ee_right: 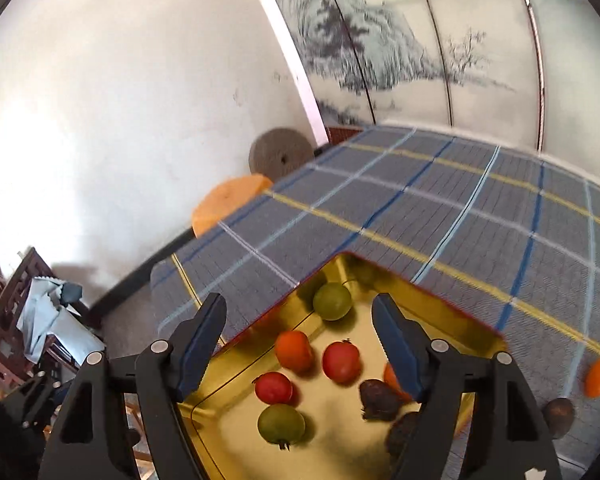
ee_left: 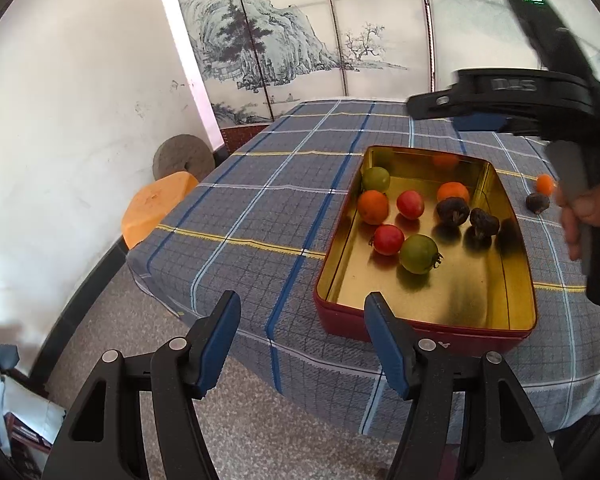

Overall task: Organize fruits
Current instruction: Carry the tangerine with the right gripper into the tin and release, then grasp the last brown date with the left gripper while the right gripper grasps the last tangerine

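Observation:
A red tin (ee_left: 420, 326) with a gold inside stands on the plaid tablecloth (ee_left: 260, 200). Several small fruits lie in it: green (ee_left: 419, 254), red (ee_left: 387, 239), orange (ee_left: 373, 207) and dark brown (ee_left: 453, 211) ones. Outside it to the right lie an orange fruit (ee_left: 544, 183) and a dark fruit (ee_left: 537, 203). My left gripper (ee_left: 302, 340) is open and empty, in front of the tin's near left corner. My right gripper (ee_right: 300, 344) hangs open over the tin (ee_right: 452, 308), with nothing between its fingers. Fruits lie below it, among them a red one (ee_right: 341, 361).
An orange stool (ee_left: 156, 204) and a round stone disc (ee_left: 184, 158) stand off the table's left side, by the white wall. A painted screen (ee_left: 300, 40) closes the back. A hand (ee_left: 588, 208) holds the right gripper's handle. Clutter (ee_right: 40, 320) fills the floor's left corner.

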`<state>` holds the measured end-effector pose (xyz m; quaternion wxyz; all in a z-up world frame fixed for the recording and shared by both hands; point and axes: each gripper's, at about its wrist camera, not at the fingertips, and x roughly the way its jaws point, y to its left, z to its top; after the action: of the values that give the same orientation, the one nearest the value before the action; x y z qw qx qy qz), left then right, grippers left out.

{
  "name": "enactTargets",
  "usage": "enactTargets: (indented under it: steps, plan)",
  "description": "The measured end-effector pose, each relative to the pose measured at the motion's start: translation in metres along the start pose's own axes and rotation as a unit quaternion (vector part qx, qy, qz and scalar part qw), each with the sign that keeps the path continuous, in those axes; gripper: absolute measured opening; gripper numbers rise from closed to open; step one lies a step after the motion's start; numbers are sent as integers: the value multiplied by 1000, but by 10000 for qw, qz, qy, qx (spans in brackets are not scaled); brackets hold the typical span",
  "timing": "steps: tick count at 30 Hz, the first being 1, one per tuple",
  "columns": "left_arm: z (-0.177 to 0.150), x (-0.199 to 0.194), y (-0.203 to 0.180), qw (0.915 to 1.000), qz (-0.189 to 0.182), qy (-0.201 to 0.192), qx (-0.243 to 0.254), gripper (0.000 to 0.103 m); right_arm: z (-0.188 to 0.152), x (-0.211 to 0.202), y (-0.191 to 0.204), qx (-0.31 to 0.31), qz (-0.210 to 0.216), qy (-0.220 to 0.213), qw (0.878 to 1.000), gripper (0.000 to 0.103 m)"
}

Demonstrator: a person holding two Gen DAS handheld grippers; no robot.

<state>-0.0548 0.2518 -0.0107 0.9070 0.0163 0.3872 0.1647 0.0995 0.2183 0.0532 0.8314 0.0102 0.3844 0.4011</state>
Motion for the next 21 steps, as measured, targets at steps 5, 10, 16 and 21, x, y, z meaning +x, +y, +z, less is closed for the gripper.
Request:
enactTargets:
  steps: [5, 10, 16, 21]
  plan:
    - [1, -5, -7, 9999, -10, -43, 98, 65, -18, -34, -10, 4, -179, -289, 9994, 79]
    - [3, -11, -20, 9996, -18, -90, 273, 65, -55, -67, -38, 5, -677, -269, 9973, 86]
    - [8, -19, -38, 9986, -19, -178, 505, 66, -105, -107, -103, 176, -1820, 38, 9831, 87]
    - [12, -23, -64, 9964, -41, -237, 811, 69, -138, -147, -161, 458, -2740, 230, 9604, 88]
